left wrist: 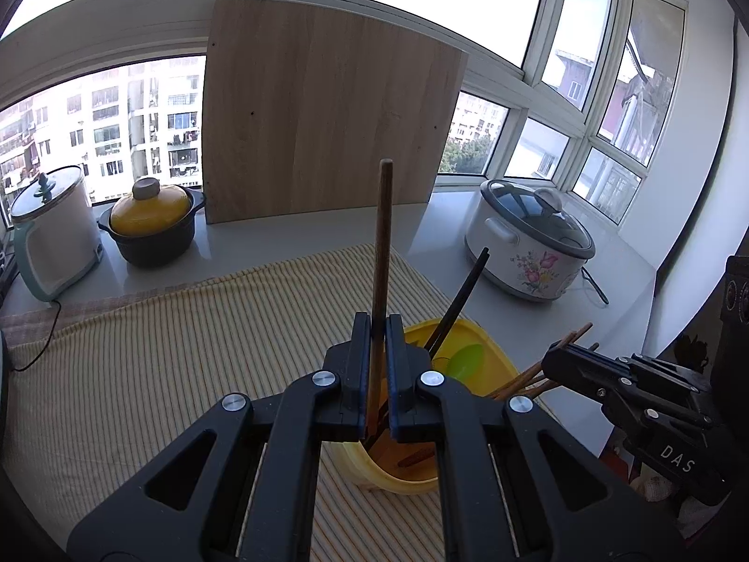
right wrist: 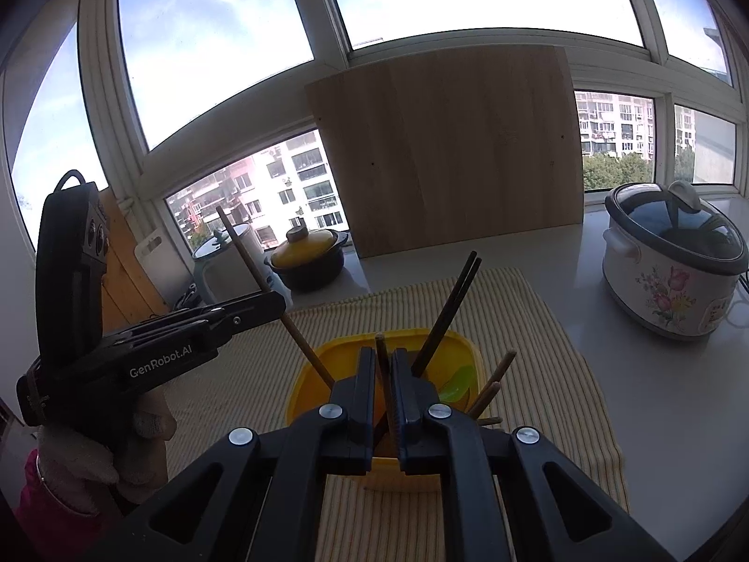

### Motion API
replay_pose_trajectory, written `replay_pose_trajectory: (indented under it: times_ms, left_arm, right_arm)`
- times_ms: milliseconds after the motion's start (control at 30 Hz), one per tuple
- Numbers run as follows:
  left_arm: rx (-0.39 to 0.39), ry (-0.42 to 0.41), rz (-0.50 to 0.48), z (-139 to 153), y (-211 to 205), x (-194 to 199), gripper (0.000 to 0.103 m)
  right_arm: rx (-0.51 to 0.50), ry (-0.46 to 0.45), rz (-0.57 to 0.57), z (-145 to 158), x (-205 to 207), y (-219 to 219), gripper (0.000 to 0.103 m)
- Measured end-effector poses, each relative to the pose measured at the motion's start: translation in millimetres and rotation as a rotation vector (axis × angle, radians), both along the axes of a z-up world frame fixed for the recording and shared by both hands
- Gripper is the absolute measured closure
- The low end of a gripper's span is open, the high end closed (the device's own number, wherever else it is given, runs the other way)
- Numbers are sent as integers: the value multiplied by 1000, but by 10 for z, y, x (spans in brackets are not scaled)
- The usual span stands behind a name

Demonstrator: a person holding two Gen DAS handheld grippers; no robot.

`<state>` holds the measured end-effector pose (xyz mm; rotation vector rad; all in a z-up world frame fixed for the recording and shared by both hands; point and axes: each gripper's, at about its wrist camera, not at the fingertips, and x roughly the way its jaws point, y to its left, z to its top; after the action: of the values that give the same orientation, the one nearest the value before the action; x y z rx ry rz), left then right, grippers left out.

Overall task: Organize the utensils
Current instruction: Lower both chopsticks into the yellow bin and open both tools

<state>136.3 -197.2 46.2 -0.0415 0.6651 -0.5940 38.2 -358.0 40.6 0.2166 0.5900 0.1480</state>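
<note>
A yellow container (left wrist: 487, 342) stands on a striped cloth (left wrist: 187, 328) and holds two black chopsticks (left wrist: 461, 302), a green spoon (left wrist: 463, 358) and several wooden chopsticks (right wrist: 494, 377). My left gripper (left wrist: 379, 323) is shut on a brown wooden chopstick (left wrist: 383, 234) that stands upright, its lower end down inside the container. In the right wrist view the left gripper (right wrist: 281, 302) comes in from the left. My right gripper (right wrist: 384, 356) is shut on another wooden chopstick (right wrist: 381, 351) over the container's near side. The right gripper (left wrist: 550, 358) shows at the right of the left wrist view.
A wooden board (left wrist: 327, 107) leans against the window behind the cloth. A floral rice cooker (left wrist: 529, 239) sits at the right. A yellow-lidded dark pot (left wrist: 150, 225) and a white appliance (left wrist: 51, 234) stand at the left. A gloved hand (right wrist: 84, 463) holds the left gripper.
</note>
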Motion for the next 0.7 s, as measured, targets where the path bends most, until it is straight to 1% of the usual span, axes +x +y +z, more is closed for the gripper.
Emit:
replay_pose_trajectory:
  times_ms: [167,200,233,267,300,633,667,700]
  left_arm:
    - [-1,12,-3,-56,1,-16,99]
    - [-1,13,-5,-63,4,-24,98]
    - [-2,14,-5,-59,12,-25,93]
    - [-3,13,-3,-61,23,-40,89]
    - [-4,9,-1,-60,36,-60,83]
    - [3,-42,2,-90,211,-364,82]
    - [-1,-45,1,-93,232,-399,81]
    - [-3,-49,0,-93,250,-434,76]
  right_arm:
    - [-11,26,1,-85,-19,40,96]
    - [-19,27,-2,-97,-30,49,91]
    - [-32,24,-10,-110,-41,57,87]
    - [-44,20,-19,-117,-58,66,80]
    - [-54,17,-27,-123,-72,73,78]
    - [-60,3,-68,-125,-202,61,73]
    - [-69,-3,-75,-117,-221,64,71]
    - [-77,-9,-83,-108,-239,70,65]
